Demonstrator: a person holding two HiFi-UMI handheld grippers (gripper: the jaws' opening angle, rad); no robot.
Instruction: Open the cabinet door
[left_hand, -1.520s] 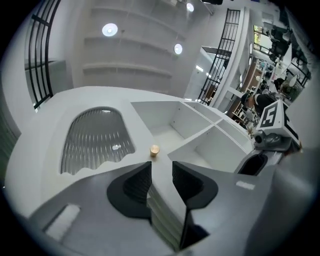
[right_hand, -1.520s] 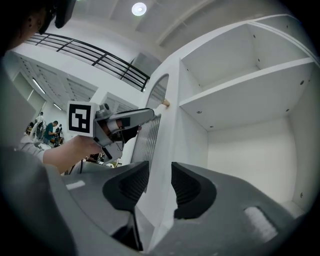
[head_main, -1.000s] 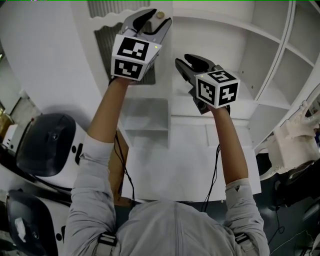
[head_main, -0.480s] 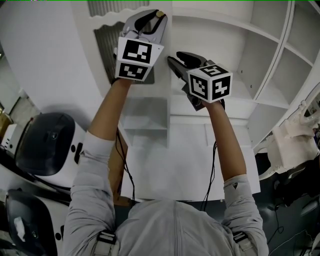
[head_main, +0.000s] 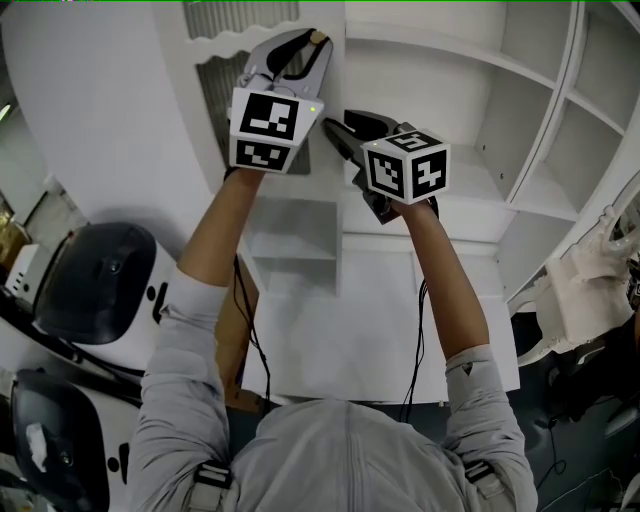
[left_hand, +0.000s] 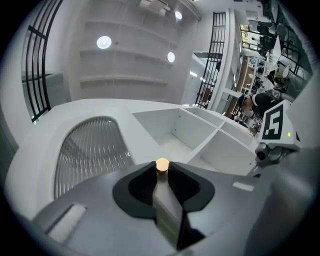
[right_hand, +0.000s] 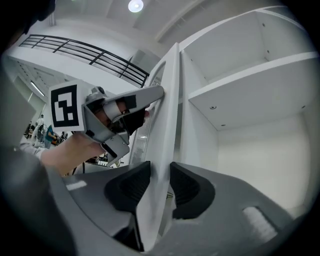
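The white cabinet door (head_main: 180, 100) has a ribbed glass panel (left_hand: 90, 150) and a small round wooden knob (head_main: 318, 38) near its free edge. My left gripper (head_main: 310, 45) has just been closing, and its jaws now pinch the knob (left_hand: 162, 164) between their tips. My right gripper (head_main: 342, 125) sits just below and to the right of it. Its jaws have just been closing too, one on each side of the door's free edge (right_hand: 170, 100), and both pads touch it. The door stands slightly ajar from the cabinet frame.
Open white shelf compartments (head_main: 470, 170) fill the cabinet to the right of the door. A white counter top (head_main: 380, 300) lies below the grippers. Two dark and white machines (head_main: 100, 290) stand on the floor at the left.
The left jaws have closed onto the knob. The right gripper has slid left until the door's edge lies between its jaws, which have narrowed on it.
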